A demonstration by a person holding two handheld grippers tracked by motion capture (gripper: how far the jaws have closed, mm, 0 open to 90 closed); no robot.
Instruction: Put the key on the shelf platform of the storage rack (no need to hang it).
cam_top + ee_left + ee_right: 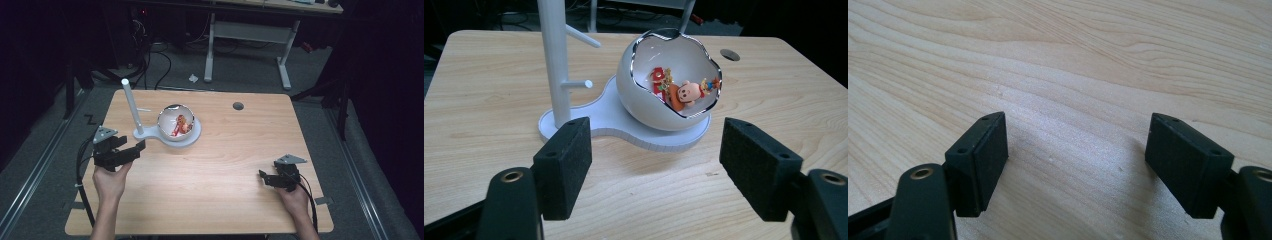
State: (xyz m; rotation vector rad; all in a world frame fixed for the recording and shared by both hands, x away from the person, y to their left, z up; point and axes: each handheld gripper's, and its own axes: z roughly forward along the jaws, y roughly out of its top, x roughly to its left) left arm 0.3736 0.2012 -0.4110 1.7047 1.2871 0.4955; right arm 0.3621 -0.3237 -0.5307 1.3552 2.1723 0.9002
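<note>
A: High view, quick notes. Left gripper [141, 145] sits close to the white stand base [145, 134], its fingers aimed toward the egg-shaped bowl [176, 121]. Right gripper [262, 176] rests well apart from the bowl, over bare counter [235, 150].

B: Left gripper view agrees. Left fingers [565, 165] stand wide, nothing between them. The bowl [644, 95] lies straight ahead of the gap, a little toward the right finger, with its open mouth facing the fingers. Inside it, a small orange figure toy [684, 93] and a red piece [657, 80] beside it.

A: And the pole?

B: The upright white pole [555, 60] rises just beyond the left finger, pegs sticking out toward the bowl. Tight on that side; open counter beyond the right finger.

A: So the left hand is the nearer by far. I'd judge the reach goes forward and slightly right, keeping off the pole. The toy's long axis looks tilted, head toward the right finger, though it's small.

B: Right gripper view: right fingers [979, 160] also spread wide, holding nothing, bare wood ahead. The bowl's scalloped chrome rim [719, 80] may catch a finger going in.
</note>
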